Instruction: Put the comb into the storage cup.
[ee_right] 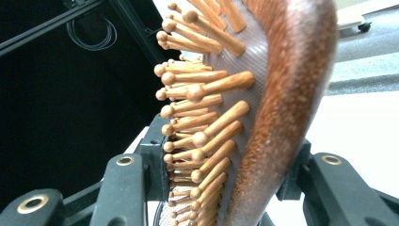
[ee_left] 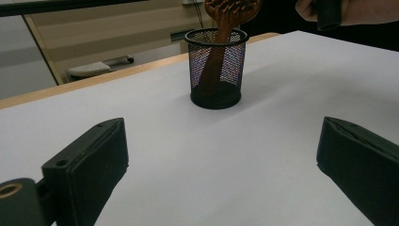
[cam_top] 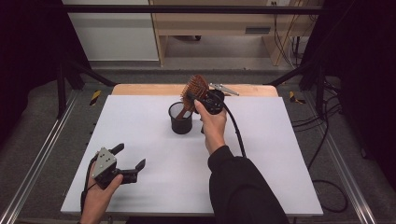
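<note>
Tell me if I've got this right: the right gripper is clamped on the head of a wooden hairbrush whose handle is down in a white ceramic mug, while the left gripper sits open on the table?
Nearly. The handle of the hairbrush stands in a black mesh cup, not a white ceramic mug; the left gripper view shows it. The right gripper does clamp the head, and the left gripper sits open.

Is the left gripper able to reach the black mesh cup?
Probably yes. The left gripper stands open, and only bare white table lies between it and the mesh cup.
</note>
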Demonstrator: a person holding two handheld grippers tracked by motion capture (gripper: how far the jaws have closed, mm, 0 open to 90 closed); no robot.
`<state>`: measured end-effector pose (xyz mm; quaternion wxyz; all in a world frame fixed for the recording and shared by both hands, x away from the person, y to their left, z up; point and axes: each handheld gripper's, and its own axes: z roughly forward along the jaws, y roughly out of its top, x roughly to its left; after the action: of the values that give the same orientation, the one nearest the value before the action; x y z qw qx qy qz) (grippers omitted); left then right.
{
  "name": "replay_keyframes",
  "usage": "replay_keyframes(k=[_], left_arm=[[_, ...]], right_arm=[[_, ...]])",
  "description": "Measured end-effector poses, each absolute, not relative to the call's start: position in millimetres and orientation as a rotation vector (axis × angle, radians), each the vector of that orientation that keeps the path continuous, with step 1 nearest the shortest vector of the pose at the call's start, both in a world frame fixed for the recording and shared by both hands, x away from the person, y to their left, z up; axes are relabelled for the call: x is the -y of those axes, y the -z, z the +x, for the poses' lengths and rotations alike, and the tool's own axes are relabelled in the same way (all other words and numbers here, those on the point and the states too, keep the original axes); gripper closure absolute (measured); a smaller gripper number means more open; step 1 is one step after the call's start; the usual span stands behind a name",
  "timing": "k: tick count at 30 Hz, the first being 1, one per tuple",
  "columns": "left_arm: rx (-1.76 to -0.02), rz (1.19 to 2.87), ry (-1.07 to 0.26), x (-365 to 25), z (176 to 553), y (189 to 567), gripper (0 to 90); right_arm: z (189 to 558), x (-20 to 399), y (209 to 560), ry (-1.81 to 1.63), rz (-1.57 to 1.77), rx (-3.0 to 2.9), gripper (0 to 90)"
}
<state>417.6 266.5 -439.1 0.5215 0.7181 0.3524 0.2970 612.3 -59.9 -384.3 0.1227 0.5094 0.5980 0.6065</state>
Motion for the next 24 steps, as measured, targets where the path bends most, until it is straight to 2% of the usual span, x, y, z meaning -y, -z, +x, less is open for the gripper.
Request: replay_keyframes(k=[24], left_arm=[[-0.845,1.722,-0.710,-266.4,417.7,439.3,2.6]], right_arm=[[614.2,60.3,389.0,-1.770,1.506,-1.746,50.1]])
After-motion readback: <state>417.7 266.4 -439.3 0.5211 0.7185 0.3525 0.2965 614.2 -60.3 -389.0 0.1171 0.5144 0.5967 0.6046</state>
